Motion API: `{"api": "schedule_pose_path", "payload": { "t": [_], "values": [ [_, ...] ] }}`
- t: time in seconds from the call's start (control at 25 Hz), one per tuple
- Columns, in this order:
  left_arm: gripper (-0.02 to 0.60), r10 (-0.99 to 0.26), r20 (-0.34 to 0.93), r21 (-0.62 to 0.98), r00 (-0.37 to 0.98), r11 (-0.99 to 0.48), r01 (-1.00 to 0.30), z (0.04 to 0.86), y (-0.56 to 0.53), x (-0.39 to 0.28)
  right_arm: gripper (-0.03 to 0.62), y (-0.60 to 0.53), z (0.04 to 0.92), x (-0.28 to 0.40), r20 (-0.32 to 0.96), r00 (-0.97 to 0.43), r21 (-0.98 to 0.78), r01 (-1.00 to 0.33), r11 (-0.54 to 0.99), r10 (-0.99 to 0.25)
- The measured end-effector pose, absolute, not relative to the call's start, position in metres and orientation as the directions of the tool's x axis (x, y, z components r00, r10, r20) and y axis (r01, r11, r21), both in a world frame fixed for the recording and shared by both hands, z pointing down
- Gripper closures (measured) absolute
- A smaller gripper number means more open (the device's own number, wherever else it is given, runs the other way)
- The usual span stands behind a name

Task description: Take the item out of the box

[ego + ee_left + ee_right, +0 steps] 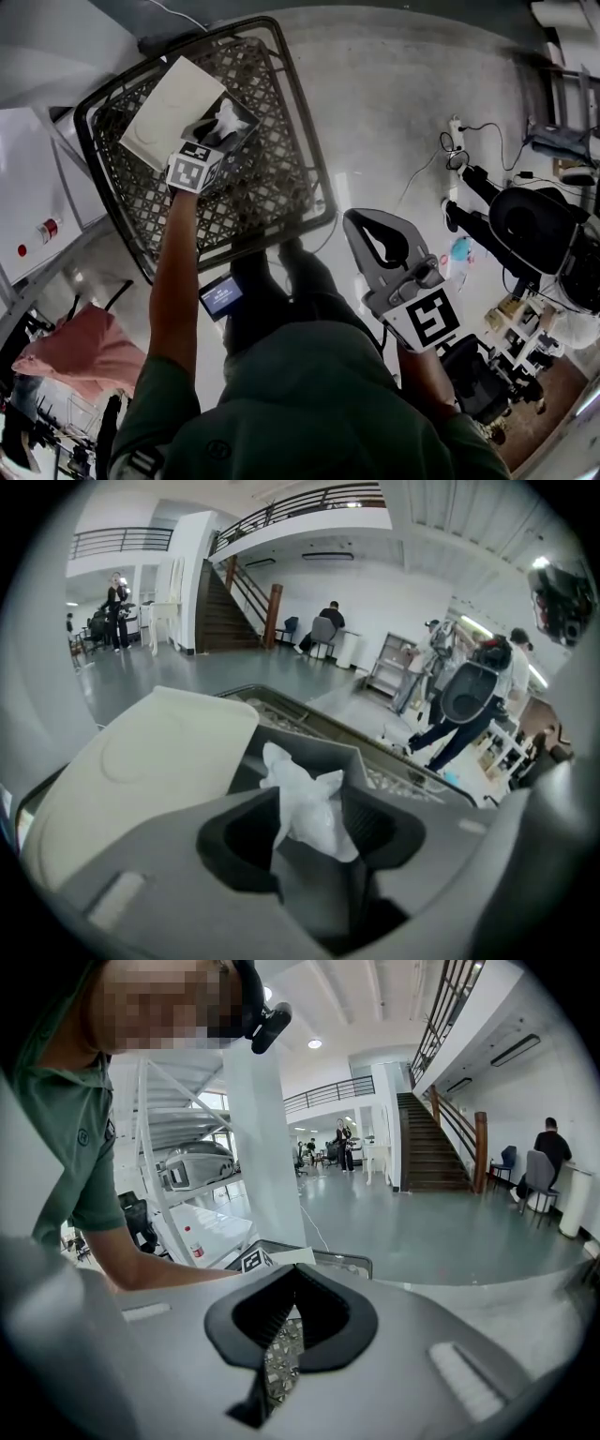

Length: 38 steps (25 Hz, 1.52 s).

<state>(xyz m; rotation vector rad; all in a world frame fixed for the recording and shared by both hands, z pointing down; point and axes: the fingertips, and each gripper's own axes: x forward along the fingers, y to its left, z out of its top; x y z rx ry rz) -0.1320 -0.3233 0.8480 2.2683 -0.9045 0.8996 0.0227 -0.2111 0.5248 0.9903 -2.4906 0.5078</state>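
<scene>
A grey box (pixel 246 127) with its white lid (pixel 173 111) folded back lies in a black wire basket (pixel 310 169) on the floor. A crumpled white item (pixel 225 113) sticks up out of the box. My left gripper (pixel 219 128) reaches down onto it. In the left gripper view that gripper (pixel 309 803) has the white item (pixel 300 772) between its fingertips, touching both, above the grey box (pixel 323 750) and beside the lid (pixel 150 761). My right gripper (pixel 358 219) hangs off to the right of the basket, shut and holding nothing; the right gripper view shows its jaws (pixel 298 1277) together.
A white table (pixel 28 187) with a small red thing (pixel 47 228) stands left of the basket. A pink cloth (pixel 80 352) lies at lower left. A small lit screen (pixel 221 296) sits by my legs. Cables and a power strip (pixel 457 141) and a black chair (pixel 534 225) are at right.
</scene>
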Motion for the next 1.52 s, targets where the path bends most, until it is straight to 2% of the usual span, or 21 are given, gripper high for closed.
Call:
{"api": "schedule_pose_path", "payload": {
  "t": [0.48,0.76,1.16,1.52],
  "values": [
    [0.453,-0.424,0.763,0.147,0.489,-0.622,-0.769,0.865,-0.335,-0.126,0.589,-0.214,0.534,0.036,0.506,-0.660,-0.194,-0.714,0.672,-0.555],
    [0.549,-0.464,0.754,0.116,0.465,-0.602,-0.790,0.850,-0.334,-0.130,0.589,-0.209,0.524,0.047,0.490,-0.659,-0.183,-0.718,0.672,-0.571],
    [0.558,-0.582,0.683,0.067,0.442,-0.552,-0.831,0.779,-0.317,-0.148,0.589,-0.197,0.485,0.047,0.421,-0.691,-0.151,-0.693,0.705,-0.588],
    [0.558,-0.700,0.577,0.022,0.421,-0.502,-0.865,0.674,-0.281,-0.165,0.589,-0.179,0.427,0.047,0.328,-0.727,-0.091,-0.660,0.746,-0.603]
  ]
}}
